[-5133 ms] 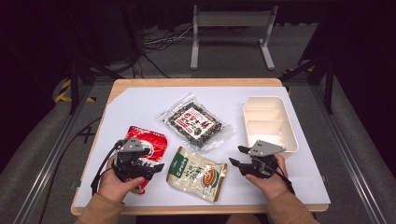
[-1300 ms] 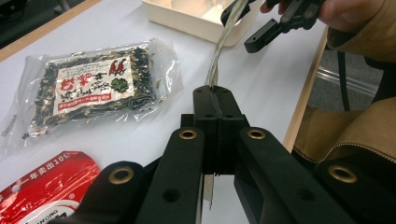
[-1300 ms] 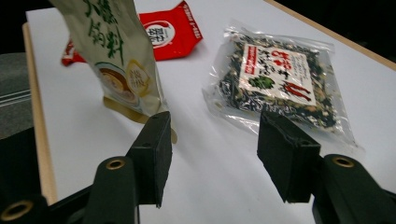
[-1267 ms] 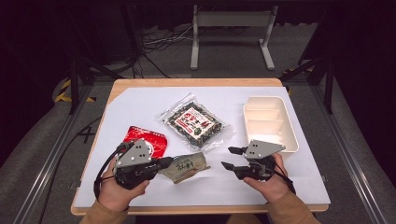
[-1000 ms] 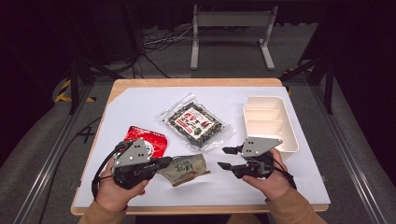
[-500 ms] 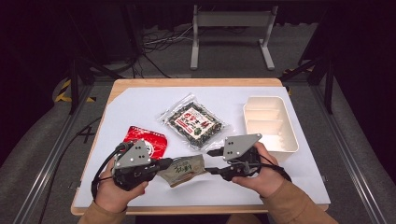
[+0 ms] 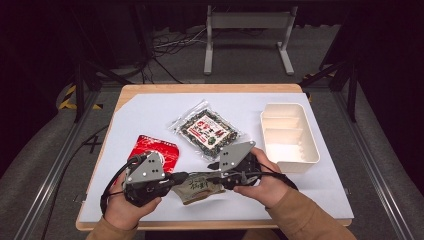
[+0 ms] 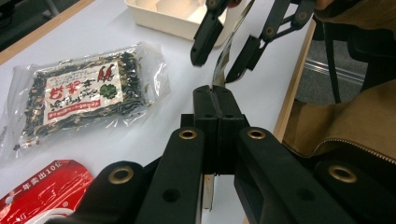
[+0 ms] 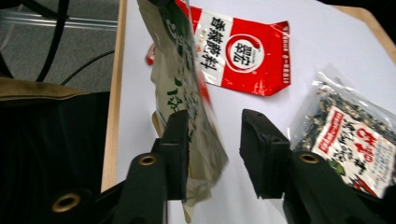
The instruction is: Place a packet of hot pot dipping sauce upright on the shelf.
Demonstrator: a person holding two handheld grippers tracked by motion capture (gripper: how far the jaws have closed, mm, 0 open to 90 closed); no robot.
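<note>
- Green-and-cream pouch (image 7: 200, 186) held off the white table sheet (image 7: 150, 115), near the table's 6 o'clock edge, between the 2 grippers.
- Left gripper (image 7: 176, 178): jaws fully together, clamped on the pouch's left edge; in the left gripper view the thin pouch edge (image 8: 223, 65) rises from between the closed pads (image 8: 218, 100).
- Right gripper (image 7: 218, 179): jaws part open, have just been closing. In the right gripper view the pouch (image 9: 183, 88) stands between them, lying against the left pad (image 9: 180, 140); the right pad (image 9: 261, 154) stands clear of it. Not clamped.
- Red packet (image 7: 156, 151) lies flat at 10 o'clock of the pouch, just beside the left gripper.
- Clear bag of dark seaweed mix (image 7: 206, 130) lies at 12 o'clock of the pouch, near table centre.
- White divided tray (image 7: 305, 161) sits at 2 o'clock of the pouch, just beyond the right hand (image 7: 267, 182).
</note>
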